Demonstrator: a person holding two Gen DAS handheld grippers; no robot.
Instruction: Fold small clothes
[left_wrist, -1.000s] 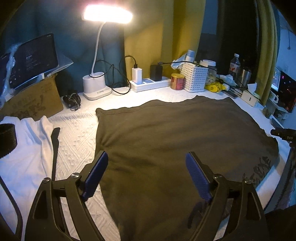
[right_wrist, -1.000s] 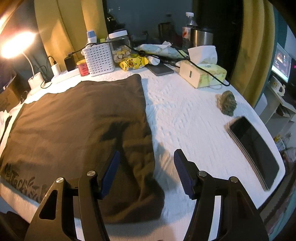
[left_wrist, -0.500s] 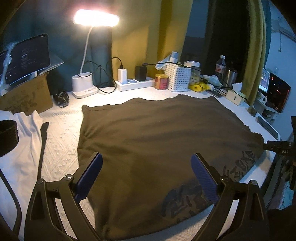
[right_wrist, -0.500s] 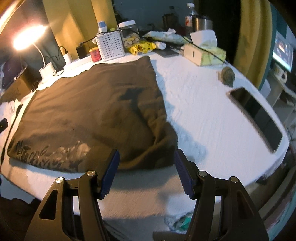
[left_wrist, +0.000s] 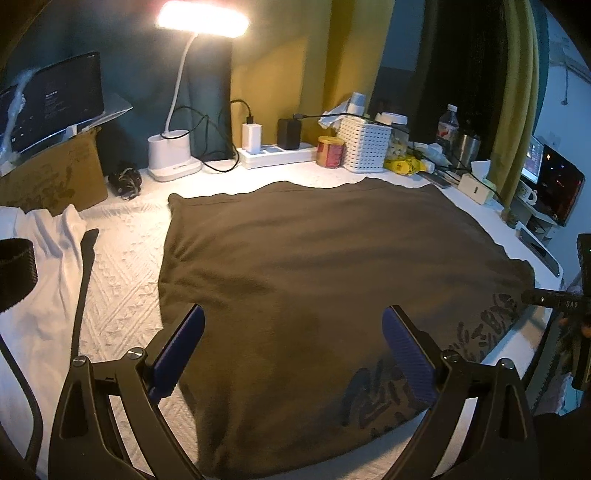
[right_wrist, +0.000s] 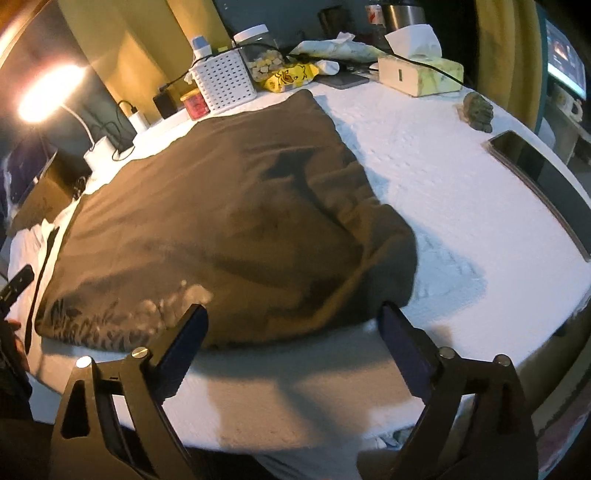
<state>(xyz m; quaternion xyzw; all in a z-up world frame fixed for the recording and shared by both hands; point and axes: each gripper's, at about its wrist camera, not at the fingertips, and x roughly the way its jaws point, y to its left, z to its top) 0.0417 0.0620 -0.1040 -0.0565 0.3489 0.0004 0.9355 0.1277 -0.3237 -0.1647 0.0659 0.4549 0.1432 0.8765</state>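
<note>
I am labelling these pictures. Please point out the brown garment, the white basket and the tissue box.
brown garment (left_wrist: 314, 266), left wrist view, middle of the cloth.
white basket (right_wrist: 225, 85), right wrist view, front wall.
tissue box (right_wrist: 424, 75), right wrist view, its side.

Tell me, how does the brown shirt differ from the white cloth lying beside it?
The brown shirt is dark, the white cloth pale. The shirt lies spread in the middle of the bed; the cloth lies off to one side, part out of view. The shirt bears printed lettering; none shows on the cloth. Both lie on the white bedspread.
</note>
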